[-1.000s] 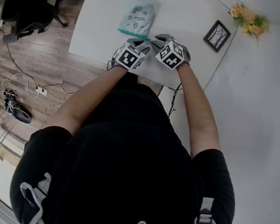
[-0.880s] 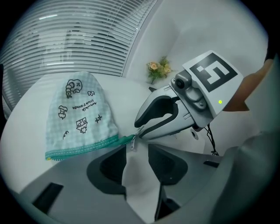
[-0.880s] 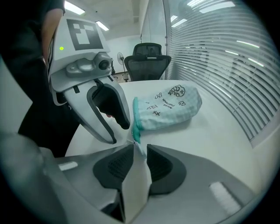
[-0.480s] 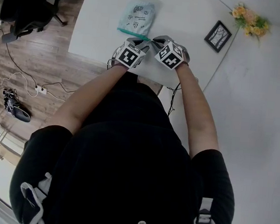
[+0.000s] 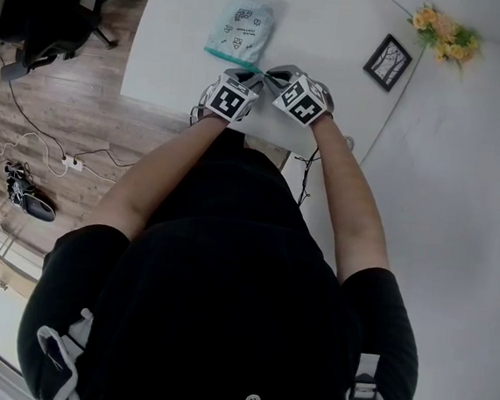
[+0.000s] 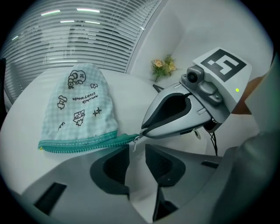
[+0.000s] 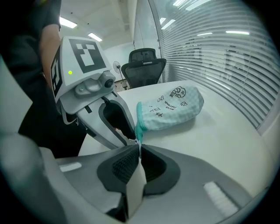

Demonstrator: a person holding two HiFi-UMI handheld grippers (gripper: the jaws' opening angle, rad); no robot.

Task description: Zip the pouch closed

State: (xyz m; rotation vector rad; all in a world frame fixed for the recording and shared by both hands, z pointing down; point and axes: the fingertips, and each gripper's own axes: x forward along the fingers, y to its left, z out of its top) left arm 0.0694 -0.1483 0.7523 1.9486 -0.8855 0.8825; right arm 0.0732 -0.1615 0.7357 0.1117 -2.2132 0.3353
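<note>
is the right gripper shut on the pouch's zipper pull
Yes, the right gripper has its jaws together on the small zipper pull at the teal zip end of the pouch.

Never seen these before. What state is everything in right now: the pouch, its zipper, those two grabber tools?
pouch: lying flat on the white table.
zipper: along the pouch's near edge; zipped or not, cannot tell.
zipper pull: at the zipper's end, pinched by the right gripper.
right gripper: jaws shut on the zipper pull.
left gripper: jaws apart, closing, nothing gripped.
</note>
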